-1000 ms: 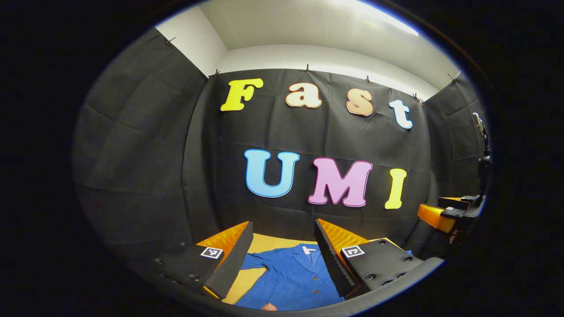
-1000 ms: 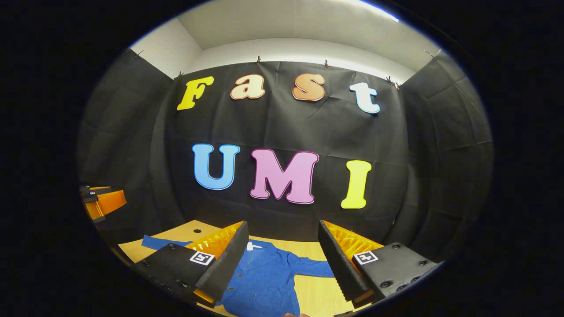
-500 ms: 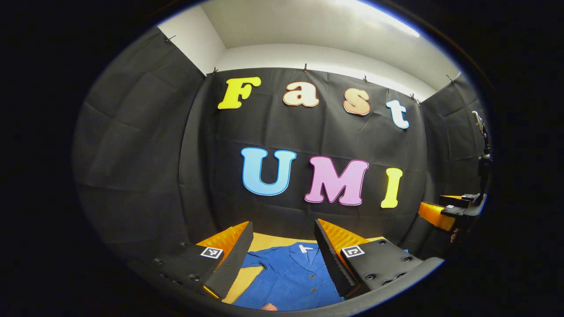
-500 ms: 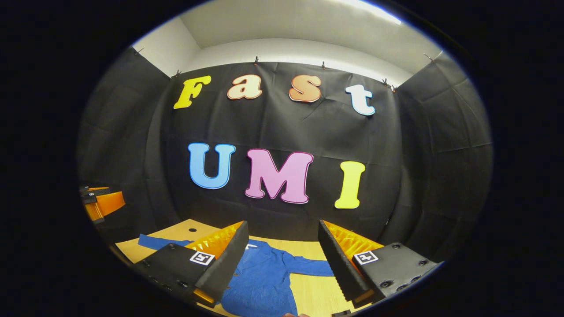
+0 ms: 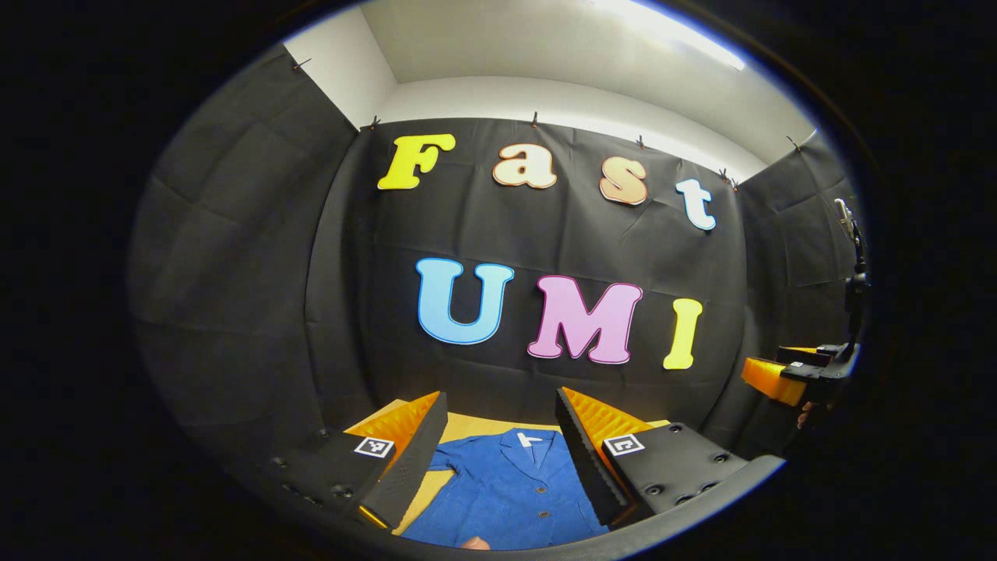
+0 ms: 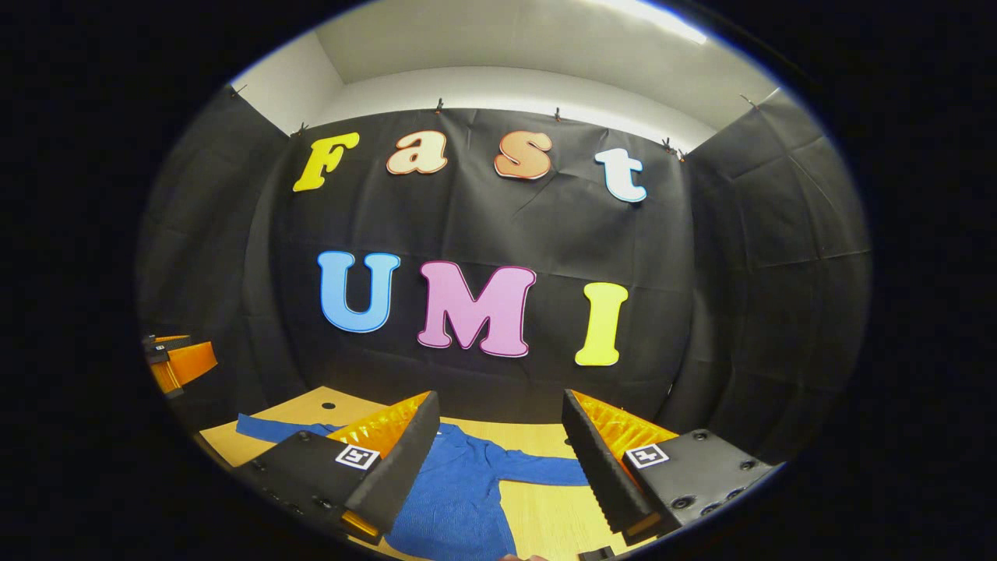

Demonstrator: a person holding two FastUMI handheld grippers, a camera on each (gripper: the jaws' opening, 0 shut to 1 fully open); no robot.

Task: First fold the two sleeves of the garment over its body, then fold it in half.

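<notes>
In the left gripper view the left gripper (image 5: pixel 498 452) hangs above the table with its two fingers wide apart and nothing between them; below the gap lies the garment (image 5: pixel 506 491), a blue buttoned shirt, flat on the wooden table (image 5: pixel 467 427), collar away from the camera; at the bottom edge of this view a small part of a hand (image 5: pixel 473 543) shows. In the right gripper view the right gripper (image 6: pixel 498 460) is also well open and holds nothing; under it the same garment (image 6: pixel 459 499) is spread out; its right sleeve (image 6: pixel 545 470) runs out sideways over the table (image 6: pixel 545 522), and its left sleeve (image 6: pixel 269 428) runs out to the other side, toward the left gripper, which shows far off at the edge.

Both sleeves are not yet folded, so I judge that the task is at its very beginning; both grippers are high above the cloth and touch nothing.

What could go wrong from here: if a gripper comes down on the middle of a sleeve and not near the cuff, the end can hang and fold crooked; if the fingers close too deep, they can catch the body layer too and drag the whole garment; a fast pull can wrinkle the cloth, because it looks soft and light; beyond the table the black cloth wall (image 6: pixel 740 273) stands behind.
</notes>
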